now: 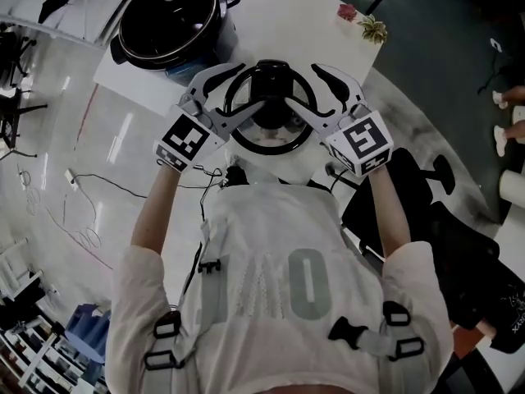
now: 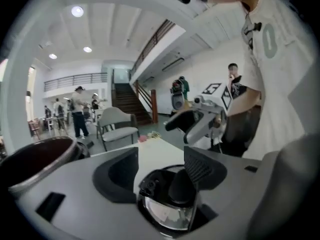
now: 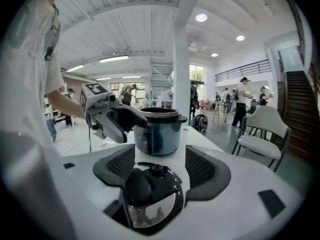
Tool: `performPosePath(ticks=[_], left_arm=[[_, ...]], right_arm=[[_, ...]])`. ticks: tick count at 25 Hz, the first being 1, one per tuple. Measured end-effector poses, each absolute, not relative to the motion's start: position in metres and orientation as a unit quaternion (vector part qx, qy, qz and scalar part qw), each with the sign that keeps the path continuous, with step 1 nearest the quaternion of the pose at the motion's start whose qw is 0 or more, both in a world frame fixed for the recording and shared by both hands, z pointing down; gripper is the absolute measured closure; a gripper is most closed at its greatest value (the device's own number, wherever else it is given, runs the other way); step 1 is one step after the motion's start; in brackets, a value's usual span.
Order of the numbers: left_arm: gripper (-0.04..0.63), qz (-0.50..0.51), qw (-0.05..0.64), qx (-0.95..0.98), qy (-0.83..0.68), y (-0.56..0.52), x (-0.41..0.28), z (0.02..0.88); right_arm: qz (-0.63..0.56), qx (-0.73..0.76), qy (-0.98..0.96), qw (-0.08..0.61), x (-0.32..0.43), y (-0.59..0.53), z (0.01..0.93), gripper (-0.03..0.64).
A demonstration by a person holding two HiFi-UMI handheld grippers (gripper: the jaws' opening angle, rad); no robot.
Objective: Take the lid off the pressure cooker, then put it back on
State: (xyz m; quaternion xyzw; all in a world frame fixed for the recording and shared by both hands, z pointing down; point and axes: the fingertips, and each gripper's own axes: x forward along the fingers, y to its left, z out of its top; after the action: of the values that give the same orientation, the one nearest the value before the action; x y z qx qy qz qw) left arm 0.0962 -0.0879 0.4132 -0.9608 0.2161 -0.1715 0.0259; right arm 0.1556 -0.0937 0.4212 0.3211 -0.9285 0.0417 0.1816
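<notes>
Now your left gripper (image 1: pixel 230 97) and right gripper (image 1: pixel 316 95) flank the round glossy black lid (image 1: pixel 271 109), which lies at the white desk's (image 1: pixel 279 15) near edge. Both sets of fingers are half open and grip nothing, probably poised to lift it. The open dark pressure cooker (image 1: pixel 168 23) waits at the far left corner.

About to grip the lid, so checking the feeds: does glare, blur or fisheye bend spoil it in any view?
Head view: dim, edges curved, lid sharp. Left gripper view: lid close and soft, its mirror-bright rim reflecting the room; frame edges smeared. Right gripper view: sharper, same mirror reflections on the rim, strong fisheye bend.
</notes>
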Motion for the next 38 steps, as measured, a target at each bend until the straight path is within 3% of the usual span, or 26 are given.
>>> performPosePath(ticks=[7, 12, 18, 24, 38], left_arm=[[0.258, -0.272, -0.008, -0.957, 0.098, -0.054, 0.107, 0.498], [0.253, -0.321, -0.013, -0.944, 0.074, -0.057, 0.107, 0.536], [0.256, -0.339, 0.004, -0.94, 0.039, -0.054, 0.111, 0.555], [0.308, -0.34, 0.025, -0.94, 0.029, -0.055, 0.117, 0.562], [0.313, -0.332, 0.01, -0.943, 0.017, -0.056, 0.117, 0.564]], right_arm=[[0.022, 0.174, -0.941, 0.29, 0.133, -0.063, 0.488, 0.3], [0.03, 0.12, -0.929, 0.348, 0.132, -0.055, 0.537, 0.273], [0.027, 0.102, -0.922, 0.373, 0.13, -0.056, 0.557, 0.316], [0.033, 0.088, -0.921, 0.379, 0.123, -0.053, 0.566, 0.316], [0.03, 0.075, -0.927, 0.366, 0.122, -0.055, 0.567, 0.333]])
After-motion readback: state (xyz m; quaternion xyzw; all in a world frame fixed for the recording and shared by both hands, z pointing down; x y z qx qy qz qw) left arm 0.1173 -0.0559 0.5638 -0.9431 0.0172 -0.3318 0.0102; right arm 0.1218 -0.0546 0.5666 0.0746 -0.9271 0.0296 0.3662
